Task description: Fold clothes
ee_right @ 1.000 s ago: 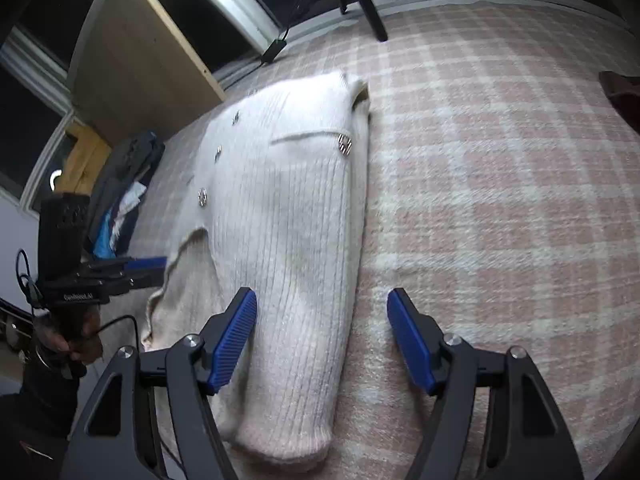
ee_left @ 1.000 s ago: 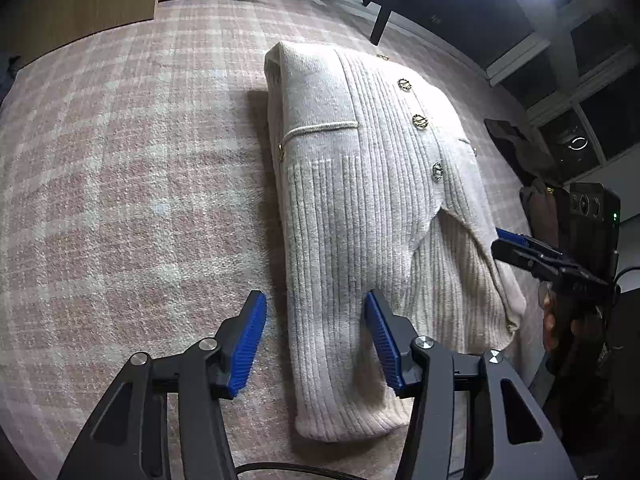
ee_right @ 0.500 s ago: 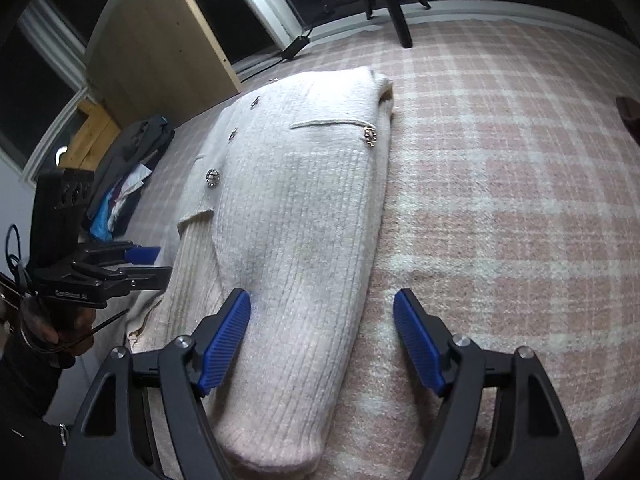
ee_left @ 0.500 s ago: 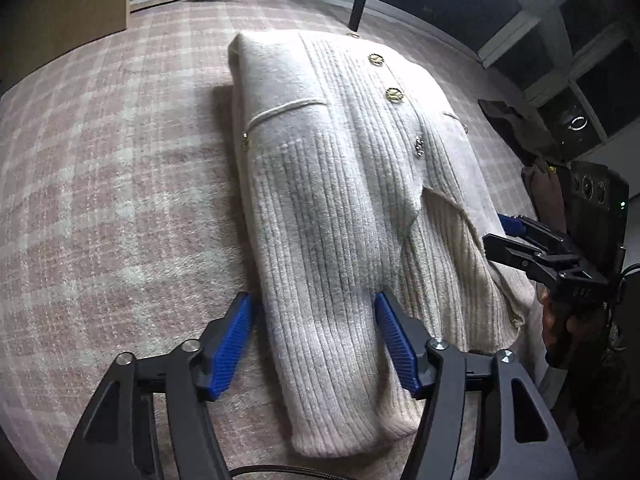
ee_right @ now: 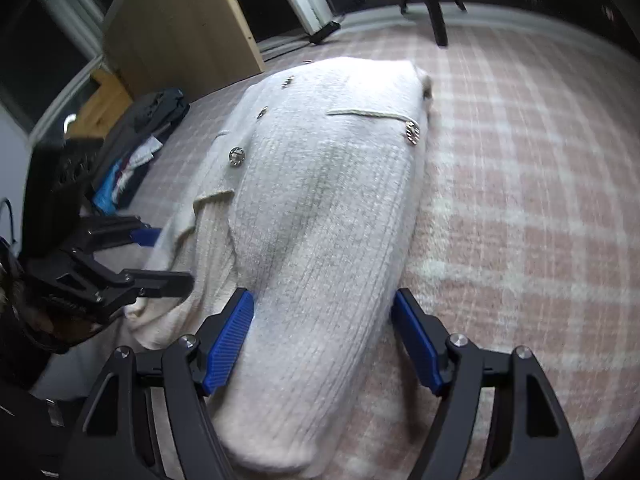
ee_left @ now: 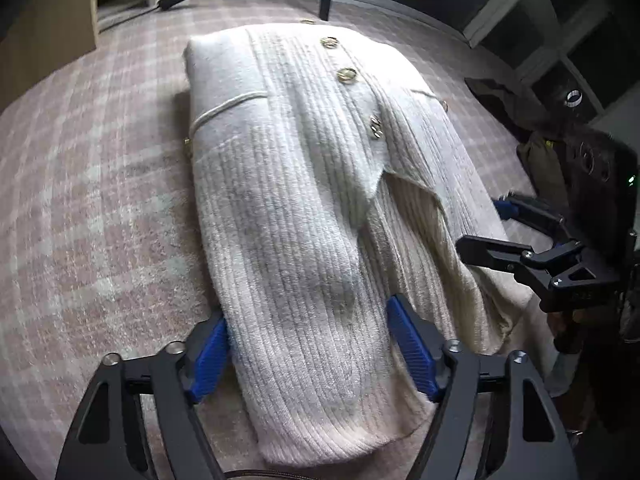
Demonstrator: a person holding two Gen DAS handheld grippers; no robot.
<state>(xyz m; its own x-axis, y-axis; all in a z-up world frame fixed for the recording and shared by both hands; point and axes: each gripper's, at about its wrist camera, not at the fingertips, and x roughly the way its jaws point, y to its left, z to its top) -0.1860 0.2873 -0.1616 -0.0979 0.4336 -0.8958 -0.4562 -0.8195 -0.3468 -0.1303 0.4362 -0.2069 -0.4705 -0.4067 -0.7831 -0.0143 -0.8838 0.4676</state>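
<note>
cardigan (ee_left: pixel 288 216): cream ribbed knit with metal buttons, lies lengthwise on pink plaid rug (ee_left: pixel 92 208); both sleeves folded in over the front, cuffs at the near end
left gripper (ee_left: pixel 312 352): fingers spread wide, released; blue pads (ee_left: pixel 208 354) straddle the left folded sleeve near its cuff, one pad each side; knit not pinched
right gripper (ee_right: pixel 324 344): fingers apart, released; straddles the right folded sleeve near its cuff, left pad over the knit, right pad at the sleeve's outer edge by the rug
cross view: right gripper also seen in left view at the right edge, at the cardigan's hem side; left gripper seen in right view at the left edge, likewise
buttons (ee_left: pixel 346 74): run down the placket; one more at a pocket edge in right view
clothes pile (ee_right: pixel 136 148): dark, on the rug's far left edge in right view, apart from cardigan
wood panel (ee_right: pixel 176 28): upright behind the rug
blur: right view slightly smeared
</note>
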